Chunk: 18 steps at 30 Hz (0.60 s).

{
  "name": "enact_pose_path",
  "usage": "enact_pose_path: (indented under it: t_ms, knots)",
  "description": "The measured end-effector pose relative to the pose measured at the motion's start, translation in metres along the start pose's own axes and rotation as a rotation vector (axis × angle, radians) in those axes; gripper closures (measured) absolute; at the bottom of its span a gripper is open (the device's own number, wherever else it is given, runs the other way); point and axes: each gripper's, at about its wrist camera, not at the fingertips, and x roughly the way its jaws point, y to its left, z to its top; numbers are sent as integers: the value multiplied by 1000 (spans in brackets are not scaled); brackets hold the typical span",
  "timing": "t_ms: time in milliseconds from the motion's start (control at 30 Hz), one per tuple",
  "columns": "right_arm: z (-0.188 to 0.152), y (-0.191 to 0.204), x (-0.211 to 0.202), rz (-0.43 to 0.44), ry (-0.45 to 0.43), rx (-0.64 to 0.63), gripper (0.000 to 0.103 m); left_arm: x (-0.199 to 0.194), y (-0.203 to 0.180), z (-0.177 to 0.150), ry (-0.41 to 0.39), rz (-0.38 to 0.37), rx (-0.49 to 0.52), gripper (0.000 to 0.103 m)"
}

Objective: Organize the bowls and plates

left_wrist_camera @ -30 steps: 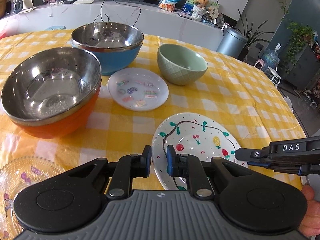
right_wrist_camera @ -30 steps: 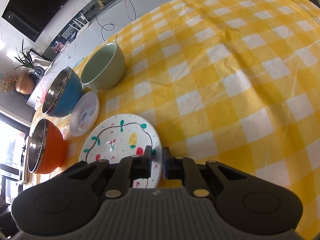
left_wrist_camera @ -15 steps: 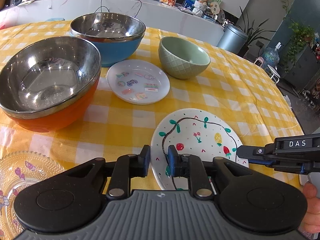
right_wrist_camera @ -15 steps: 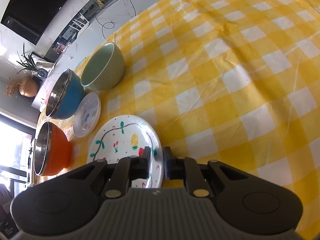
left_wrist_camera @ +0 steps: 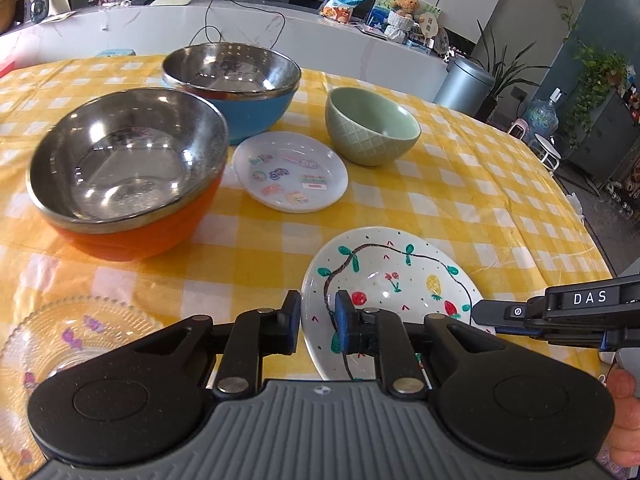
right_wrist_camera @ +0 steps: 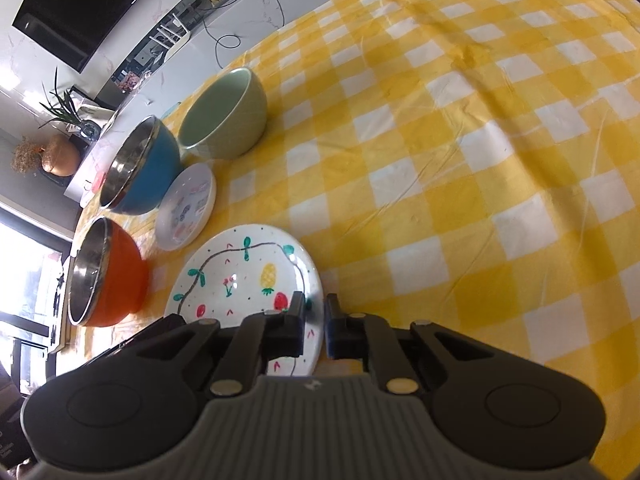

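Note:
A white plate painted with fruit and vines (left_wrist_camera: pixel 394 280) lies on the yellow checked tablecloth (left_wrist_camera: pixel 460 184). My right gripper (right_wrist_camera: pixel 315 322) is shut on the fruit plate's (right_wrist_camera: pixel 240 276) right rim; it also shows in the left wrist view (left_wrist_camera: pixel 486 314). My left gripper (left_wrist_camera: pixel 317 318) is slightly open and empty, its jaws straddling the plate's left rim. Behind stand an orange steel bowl (left_wrist_camera: pixel 128 168), a blue steel bowl (left_wrist_camera: pixel 232 84), a green ceramic bowl (left_wrist_camera: pixel 370 126) and a small white sticker plate (left_wrist_camera: pixel 290 170).
A clear glass plate (left_wrist_camera: pixel 72 340) lies at the near left. The table's edge drops off at the right (left_wrist_camera: pixel 592 240). A white counter with clutter (left_wrist_camera: pixel 240 20) runs behind the table.
The left gripper has drawn back and risen a little, so the bowls look farther off. The right gripper stays clamped on the plate's rim.

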Motion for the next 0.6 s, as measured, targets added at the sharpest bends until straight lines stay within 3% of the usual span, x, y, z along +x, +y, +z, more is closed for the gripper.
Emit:
enact_pose_path:
  t_ms: [267, 600]
  knots:
    - [-20, 26, -6, 66, 38, -31, 96, -45, 26, -15, -16, 25, -44, 83]
    - [-56, 97, 10, 128, 108, -152, 96, -95, 85, -33, -13, 124, -124, 83]
